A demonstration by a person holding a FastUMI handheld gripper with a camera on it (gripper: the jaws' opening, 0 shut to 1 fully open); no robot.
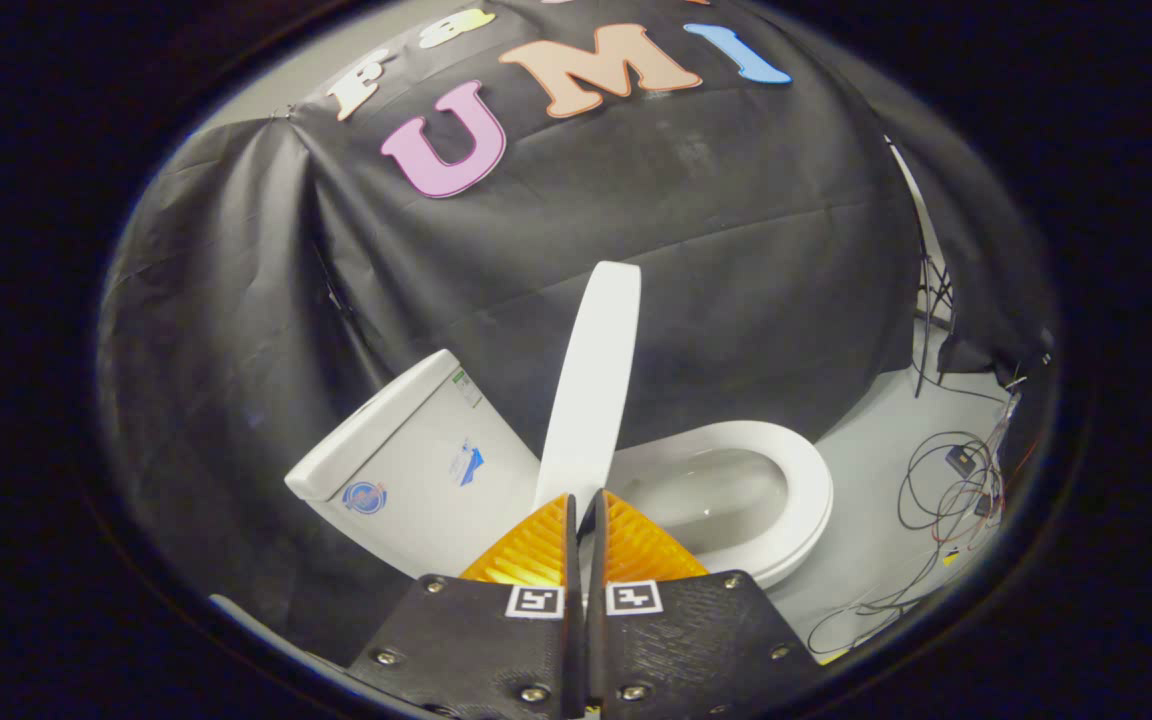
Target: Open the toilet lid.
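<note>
Black cloth wall (736,250) drapes behind everything, grey floor (876,470) below it. White toilet sits tilted in view: cistern (416,470) with small stickers on its front, beside it the bowl with white seat ring (796,500) down and basin exposed. Toilet lid (591,390) is raised, standing roughly upright between cistern and seat, seen edge-on, its lower end just ahead of the fingertips. Tangle of thin cables (946,490) lies on the floor beyond the seat, near a stand leg. Gripper (581,505) fingers pressed together, only a hairline slit between them, nothing pinched; tips look just short of the lid, contact unclear.
</note>
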